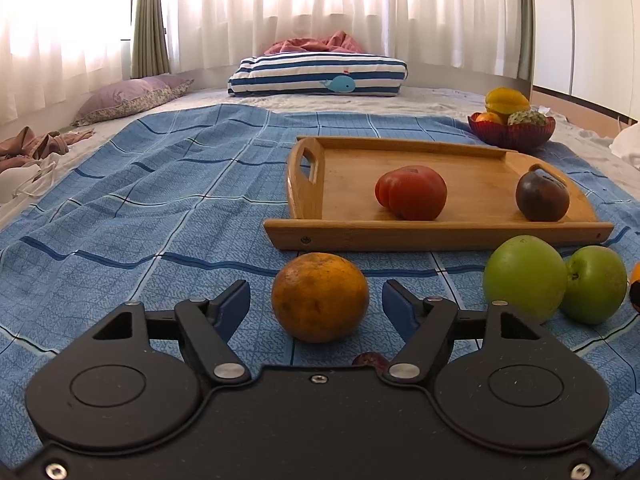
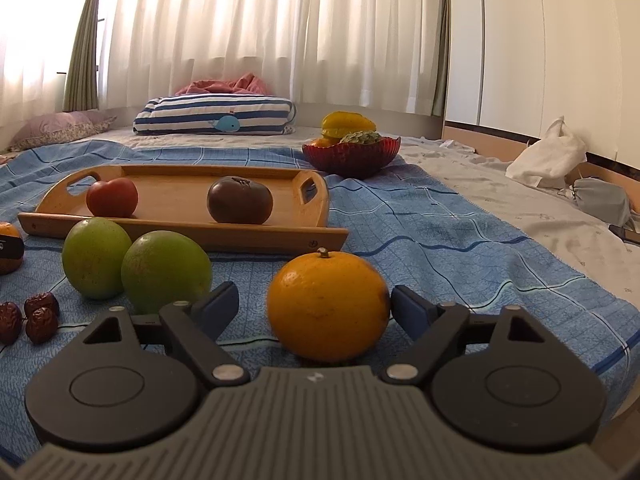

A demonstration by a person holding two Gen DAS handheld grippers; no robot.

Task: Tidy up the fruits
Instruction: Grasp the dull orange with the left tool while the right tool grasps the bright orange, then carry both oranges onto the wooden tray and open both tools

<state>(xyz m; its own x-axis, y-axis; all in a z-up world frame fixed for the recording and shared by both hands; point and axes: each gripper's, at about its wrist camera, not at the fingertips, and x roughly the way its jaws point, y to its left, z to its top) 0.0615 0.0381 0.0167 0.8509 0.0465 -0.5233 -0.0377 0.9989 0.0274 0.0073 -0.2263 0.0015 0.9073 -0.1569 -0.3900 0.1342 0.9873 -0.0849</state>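
Left wrist view. My left gripper [image 1: 316, 304] stood with its jaws apart, a dull orange [image 1: 320, 297] on the blue checked cloth [image 1: 120, 220] between the fingers, neither pad touching it. Ahead lay the wooden tray [image 1: 436, 232], carrying a red tomato [image 1: 411, 192] and, to its right, a dark tomato [image 1: 542, 197]. Ahead and right of the fingers sat two green fruits [image 1: 524, 278], touching. Far ahead on the right stood a red bowl [image 1: 512, 134] of fruit.

Right wrist view. My right gripper [image 2: 316, 308] was likewise spread, a bright orange [image 2: 328, 306] between the fingers; I saw the right pad [image 2: 408, 308] at its skin, but could not tell whether they touched, and the left pad stood clear. Three red dates [image 2: 30, 318] lay on the cloth far left of the fingers, near the green fruits.
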